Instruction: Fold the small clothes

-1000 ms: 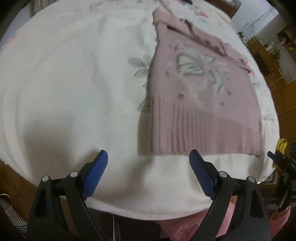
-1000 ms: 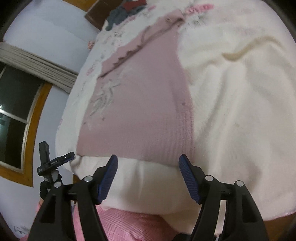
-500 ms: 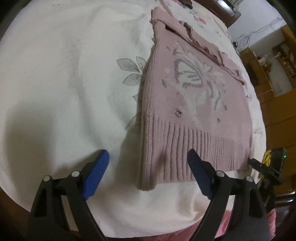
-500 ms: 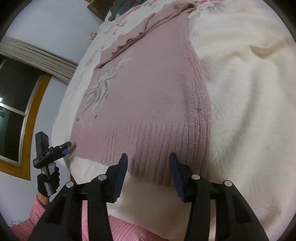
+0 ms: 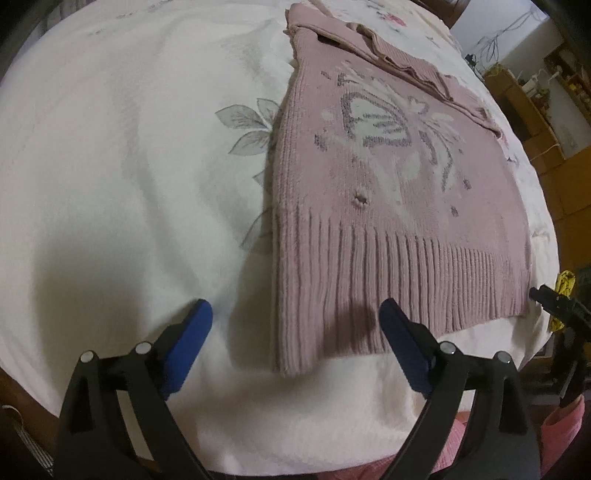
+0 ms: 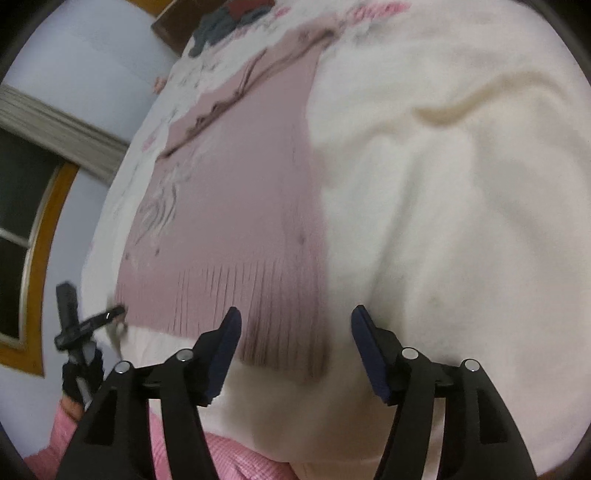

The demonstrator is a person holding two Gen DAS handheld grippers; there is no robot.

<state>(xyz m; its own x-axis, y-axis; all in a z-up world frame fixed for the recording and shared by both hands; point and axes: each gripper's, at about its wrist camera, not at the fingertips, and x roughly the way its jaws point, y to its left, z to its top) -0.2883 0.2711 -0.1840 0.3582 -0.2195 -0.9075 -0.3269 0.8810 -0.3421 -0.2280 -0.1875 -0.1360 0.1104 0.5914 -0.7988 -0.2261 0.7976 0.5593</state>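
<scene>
We hold both sets of fingers wide and empty, our left gripper and right gripper each straddling a hem corner of the pink sweater, flat on the bed, ready to pinch.

A bed under a cream blanket, in a room with wooden furniture and a window.

The cream blanket covers the bed, printed with grey leaves and pink flowers toward the far edge; a raised crease crosses it. At the bed's far corner lies a dark heap, possibly clothes, against a brown headboard. Wooden shelving stands off one side, an orange-framed window off the other.
</scene>
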